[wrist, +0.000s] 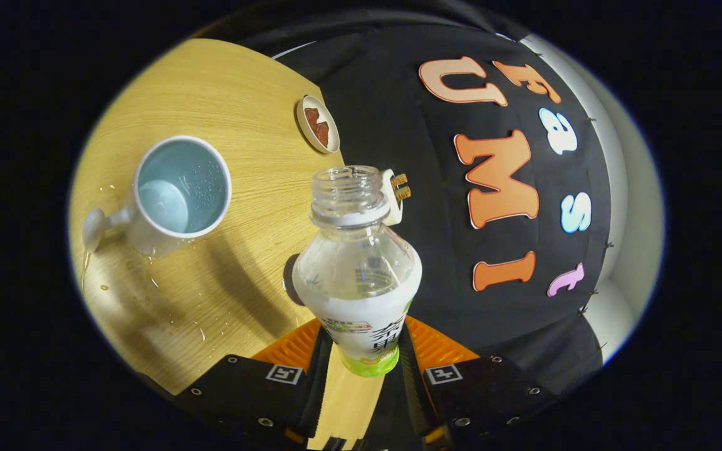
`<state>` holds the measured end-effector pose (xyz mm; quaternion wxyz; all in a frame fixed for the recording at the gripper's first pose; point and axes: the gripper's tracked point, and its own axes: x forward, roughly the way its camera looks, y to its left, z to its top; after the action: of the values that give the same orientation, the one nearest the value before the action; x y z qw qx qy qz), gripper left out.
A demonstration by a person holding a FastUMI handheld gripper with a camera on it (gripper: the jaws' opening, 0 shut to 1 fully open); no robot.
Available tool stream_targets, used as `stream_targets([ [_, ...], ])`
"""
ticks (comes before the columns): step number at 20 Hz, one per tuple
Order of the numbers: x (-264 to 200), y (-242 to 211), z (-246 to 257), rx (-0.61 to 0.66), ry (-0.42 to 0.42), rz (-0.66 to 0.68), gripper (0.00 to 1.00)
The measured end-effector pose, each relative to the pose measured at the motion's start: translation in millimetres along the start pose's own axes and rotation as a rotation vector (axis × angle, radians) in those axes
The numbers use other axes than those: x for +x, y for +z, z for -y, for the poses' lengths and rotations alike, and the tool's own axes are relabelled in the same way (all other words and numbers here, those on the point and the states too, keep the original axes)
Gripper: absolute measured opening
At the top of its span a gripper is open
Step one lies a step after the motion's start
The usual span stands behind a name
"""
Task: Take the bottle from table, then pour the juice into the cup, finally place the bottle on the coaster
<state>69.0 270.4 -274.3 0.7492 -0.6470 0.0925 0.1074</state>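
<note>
A clear plastic bottle (358, 263) with a white and green label and no cap stands between my fingers, and my gripper (364, 341) is shut on its lower body. The view is tilted, so the table slants. A white cup (176, 191) with a pale blue inside and a handle stands on the wooden table (229, 94) beyond and left of the bottle, with a little pale liquid in its bottom. The edge of a dark round coaster (288, 280) peeks out just behind the bottle's left side, mostly hidden by it.
A small white dish (318, 124) holding brown pieces sits at the table's far edge. A white plug (395, 191) with metal prongs shows behind the bottle's neck. Drops of liquid (201, 331) lie on the table near the cup. The booth's black cloth wall stands beyond.
</note>
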Motion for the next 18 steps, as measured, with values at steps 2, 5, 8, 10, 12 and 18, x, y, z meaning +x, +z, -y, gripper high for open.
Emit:
stream_targets([
  [2,3,0,-1,-0.041,-0.002,0.002,0.57],
  [5,6,0,-3,-0.105,-0.002,0.003,0.57],
  [8,6,4,-4,-0.156,0.0,0.018,0.57],
  [10,5,8,-3,-0.187,-0.008,0.027,0.57],
  [12,6,11,-3,-0.222,-0.016,0.037,0.57],
  [18,11,18,-3,-0.298,-0.023,0.056,0.57],
])
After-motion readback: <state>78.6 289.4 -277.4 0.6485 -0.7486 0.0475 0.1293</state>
